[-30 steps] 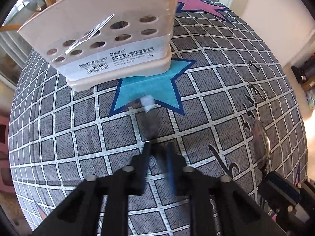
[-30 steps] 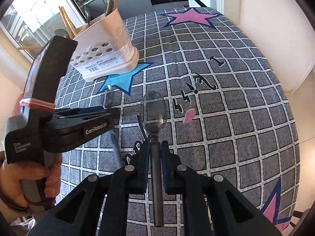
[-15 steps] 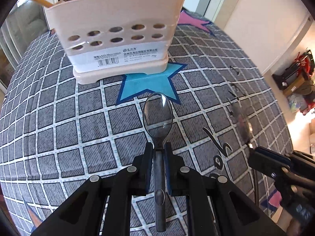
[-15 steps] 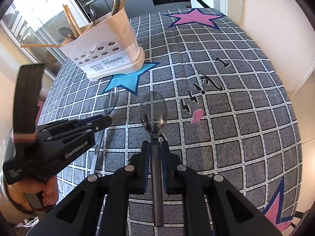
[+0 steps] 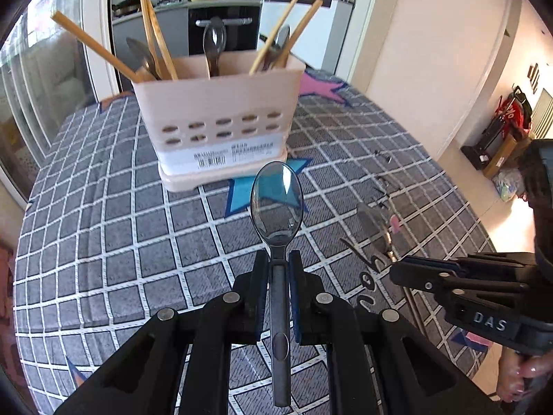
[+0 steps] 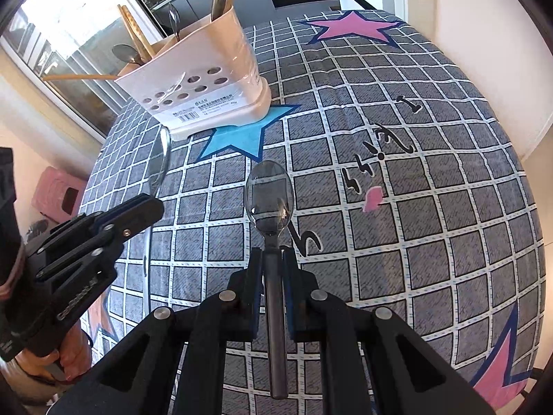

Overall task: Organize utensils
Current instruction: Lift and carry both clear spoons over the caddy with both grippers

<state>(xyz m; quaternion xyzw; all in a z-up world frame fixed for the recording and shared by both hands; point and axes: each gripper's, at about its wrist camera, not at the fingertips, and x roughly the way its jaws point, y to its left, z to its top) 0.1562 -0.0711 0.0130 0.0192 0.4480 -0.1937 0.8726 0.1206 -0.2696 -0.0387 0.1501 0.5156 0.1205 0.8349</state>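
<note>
- Left wrist view: the left gripper [image 5: 278, 266] has its fingers [image 5: 260, 276] closed narrowly on the neck of a smoky translucent spoon [image 5: 277, 200]. The bowl of that spoon juts forward past the fingertips, raised clear of the desk [image 5: 103, 228], and its handle runs back between the arms of the gripper.
- Straight ahead stands a pale pink utensil holder [image 5: 217, 117] with rows of oval holes and a barcode label on its front wall, resting partly on a blue star printed on the grey checked cloth.
- In the holder stand wooden chopsticks [image 5: 155, 38] leaning both ways, along with several spoons; one dark spoon [image 5: 214, 43] stands upright near the middle.
- At the right edge, the right gripper [image 5: 397, 271] comes in from the side, with a second spoon's bowl [image 5: 371, 218] just beyond its tip, low over the cloth.
- Right wrist view: the right gripper [image 6: 273, 263] has its fingers [image 6: 254, 269] clamped on the neck of the second translucent spoon [image 6: 269, 193], bowl forward, above the cloth of the desk [image 6: 432, 242].
- The left gripper [image 6: 152, 204] shows at the left, held by a hand [image 6: 72, 349], with its spoon [image 6: 160, 159] seen edge-on and pointing toward the holder.
- The utensil holder [image 6: 207, 79] sits further back on the left, well apart from the right gripper's spoon, beside the blue star.
</note>
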